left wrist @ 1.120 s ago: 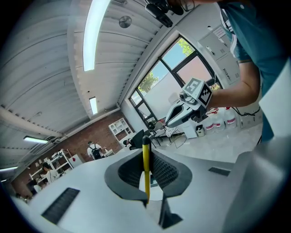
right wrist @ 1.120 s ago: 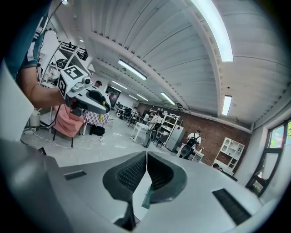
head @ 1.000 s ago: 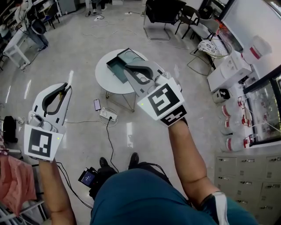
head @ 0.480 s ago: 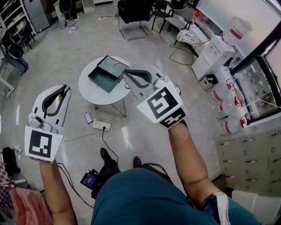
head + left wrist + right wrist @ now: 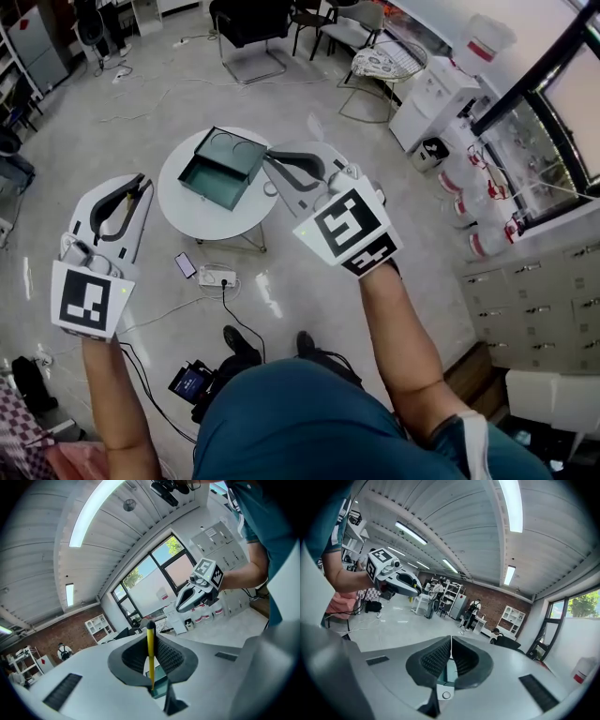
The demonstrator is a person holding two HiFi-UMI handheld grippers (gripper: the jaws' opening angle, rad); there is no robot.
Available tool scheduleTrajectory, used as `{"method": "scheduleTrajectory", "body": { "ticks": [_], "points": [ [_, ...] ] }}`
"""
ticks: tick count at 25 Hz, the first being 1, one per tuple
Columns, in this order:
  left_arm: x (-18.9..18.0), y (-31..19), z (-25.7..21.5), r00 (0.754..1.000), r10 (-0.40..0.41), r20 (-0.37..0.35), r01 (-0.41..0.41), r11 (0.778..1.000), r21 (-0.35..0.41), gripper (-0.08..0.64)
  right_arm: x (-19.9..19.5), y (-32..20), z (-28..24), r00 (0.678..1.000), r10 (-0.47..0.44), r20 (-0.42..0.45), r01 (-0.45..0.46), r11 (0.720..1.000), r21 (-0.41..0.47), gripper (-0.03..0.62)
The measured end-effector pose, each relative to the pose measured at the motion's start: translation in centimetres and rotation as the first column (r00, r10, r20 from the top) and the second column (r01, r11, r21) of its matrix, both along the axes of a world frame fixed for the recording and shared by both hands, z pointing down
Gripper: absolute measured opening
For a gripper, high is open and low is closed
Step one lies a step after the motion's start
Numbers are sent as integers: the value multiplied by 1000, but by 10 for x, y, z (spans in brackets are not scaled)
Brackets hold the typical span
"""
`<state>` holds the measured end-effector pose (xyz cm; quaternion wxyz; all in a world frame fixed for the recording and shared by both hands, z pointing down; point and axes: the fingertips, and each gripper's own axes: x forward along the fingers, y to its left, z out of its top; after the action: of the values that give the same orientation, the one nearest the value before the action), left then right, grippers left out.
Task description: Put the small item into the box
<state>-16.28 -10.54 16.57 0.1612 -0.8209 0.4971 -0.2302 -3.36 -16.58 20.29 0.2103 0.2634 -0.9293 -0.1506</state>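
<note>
An open green box (image 5: 217,169) lies on a round white table (image 5: 202,214) on the floor far below, between the two grippers in the head view. My left gripper (image 5: 142,182) is held up at the left, well above the floor. In the left gripper view its jaws (image 5: 151,641) are shut on a thin yellow stick with a dark tip (image 5: 151,660), which stands upright between the pads. My right gripper (image 5: 270,157) hovers over the table's right edge. Its jaws (image 5: 451,641) are shut tip to tip with nothing between them.
On the floor by the table lie a phone (image 5: 185,265), a power strip (image 5: 217,277) and cables. A dark device (image 5: 192,382) sits near the person's feet. Chairs (image 5: 248,23) stand beyond the table; cabinets (image 5: 553,281) and water jugs (image 5: 487,242) line the right.
The view has swung: the table and box have slid left and slightly down in the picture, and now sit between the grippers. Both grippers keep their pose and their jaws unchanged.
</note>
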Motion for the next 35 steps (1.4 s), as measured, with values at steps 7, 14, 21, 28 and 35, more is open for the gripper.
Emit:
{"method": "scheduleTrajectory", "body": {
  "ticks": [7,14,21,28,35],
  "points": [
    [-50,-38,11,997,77,-27,-78,997,-14,49,-47,-29,5,997,71,-28,-71,997,-10,38],
    [-97,-64,9,990,132,-56,-133,991,-11,49,-93,-47,2,991,120,-53,-121,993,-11,38],
    [-128,-86,16,990,126,-70,-126,992,1,49,-124,-69,13,991,108,-75,-110,994,-17,38],
    [-165,-135,23,999,29,-46,-29,1000,-2,49,-169,-132,21,998,-5,-62,4,1000,-25,38],
    [-178,-195,21,994,-100,-37,99,995,-28,49,-197,-214,28,989,-142,-43,139,989,-55,38]
  ]
}}
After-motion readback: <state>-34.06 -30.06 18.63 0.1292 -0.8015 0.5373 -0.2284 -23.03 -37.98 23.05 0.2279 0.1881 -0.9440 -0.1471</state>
